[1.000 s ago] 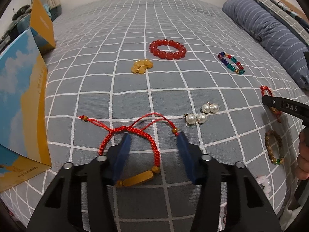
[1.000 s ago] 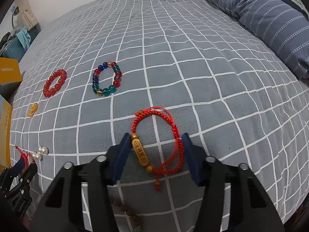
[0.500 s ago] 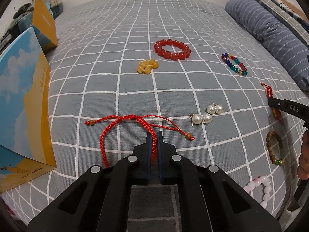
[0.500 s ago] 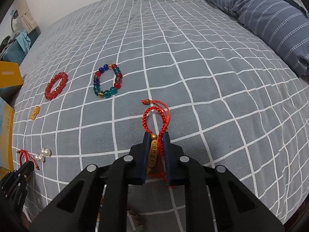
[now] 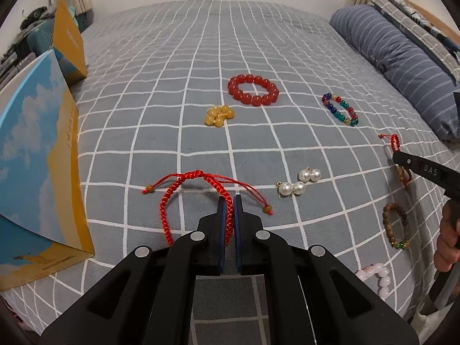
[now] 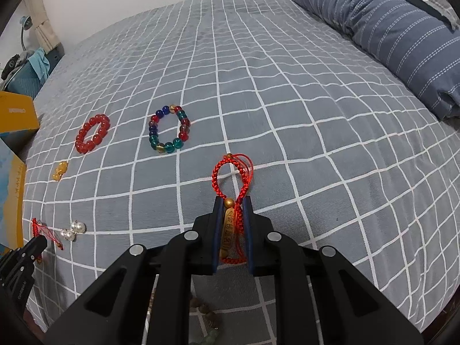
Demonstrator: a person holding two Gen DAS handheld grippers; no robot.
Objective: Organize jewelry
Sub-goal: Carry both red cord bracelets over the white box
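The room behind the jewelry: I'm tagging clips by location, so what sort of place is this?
Most likely a bedroom. The jewelry lies on a bed covered with a grey checked sheet, a striped blue pillow sits at its far edge, and a curtain hangs by the wall.

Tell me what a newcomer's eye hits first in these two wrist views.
Probably the two red braided cord bracelets: the left gripper is shut on one, the right gripper on another with a gold tube charm. Beyond them on the grey checked bedspread lie a red bead bracelet and a multicoloured bead bracelet.
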